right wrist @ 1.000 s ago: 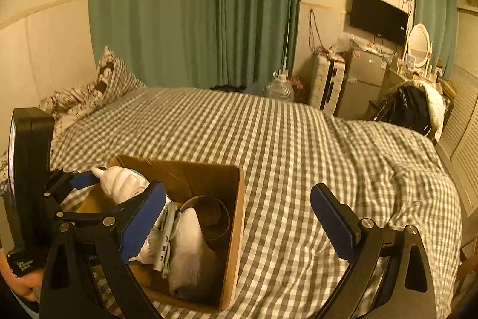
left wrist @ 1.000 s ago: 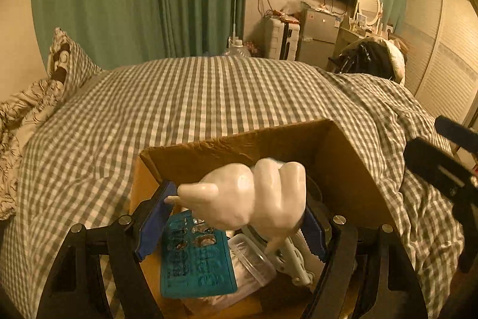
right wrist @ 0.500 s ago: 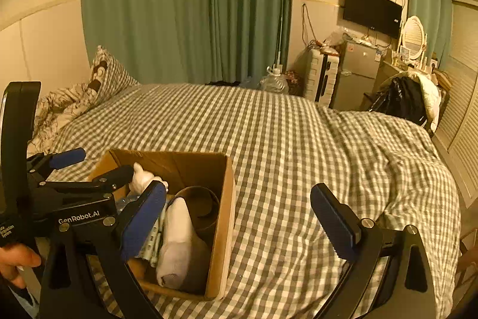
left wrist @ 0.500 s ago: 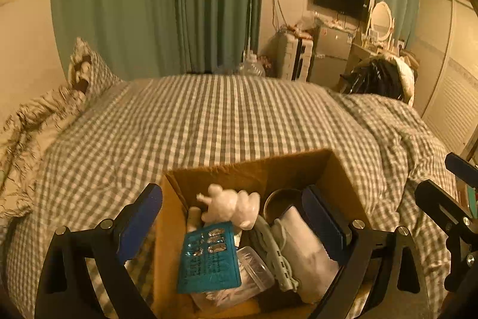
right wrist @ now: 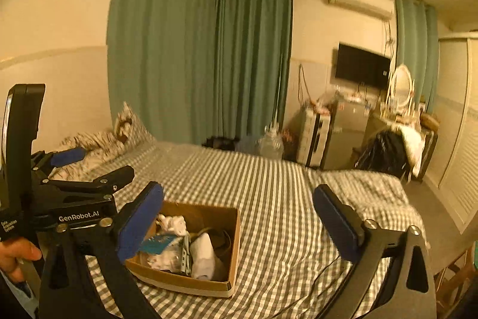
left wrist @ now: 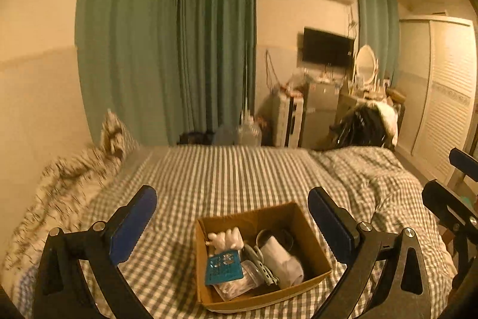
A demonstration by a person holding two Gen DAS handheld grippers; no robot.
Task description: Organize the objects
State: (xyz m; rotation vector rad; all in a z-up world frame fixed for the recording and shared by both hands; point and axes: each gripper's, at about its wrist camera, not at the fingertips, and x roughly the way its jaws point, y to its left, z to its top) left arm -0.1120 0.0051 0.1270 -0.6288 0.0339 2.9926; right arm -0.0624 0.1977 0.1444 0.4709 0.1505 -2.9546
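Note:
An open cardboard box [left wrist: 315,251] [right wrist: 236,232] sits on the checked bed. Inside lie a white figurine [left wrist: 225,238] [right wrist: 173,221], a teal card [left wrist: 222,269] [right wrist: 156,244], a rolled white cloth [left wrist: 280,259] [right wrist: 203,256], a grey clip [left wrist: 263,265] and a dark round cup [left wrist: 274,233]. My left gripper [left wrist: 231,196] [right wrist: 98,163] hovers above and behind the box; its jaws are opening, with nothing between them. My right gripper [right wrist: 239,190] [left wrist: 442,172] is held to the box's right, wide open and holding nothing.
The grey-checked bed cover [left wrist: 227,169] stretches far behind the box, with a patterned pillow [left wrist: 115,133] at the left. Green curtains [left wrist: 167,50], a wall television [left wrist: 327,50], a small fridge [left wrist: 321,112], a clothes-piled chair [left wrist: 367,124] and a wardrobe [left wrist: 445,97] stand beyond.
The left gripper let go of the white figurine, which now lies in the box, and spread its jaws. Both grippers rose and drew back, so the box looks smaller and lower.

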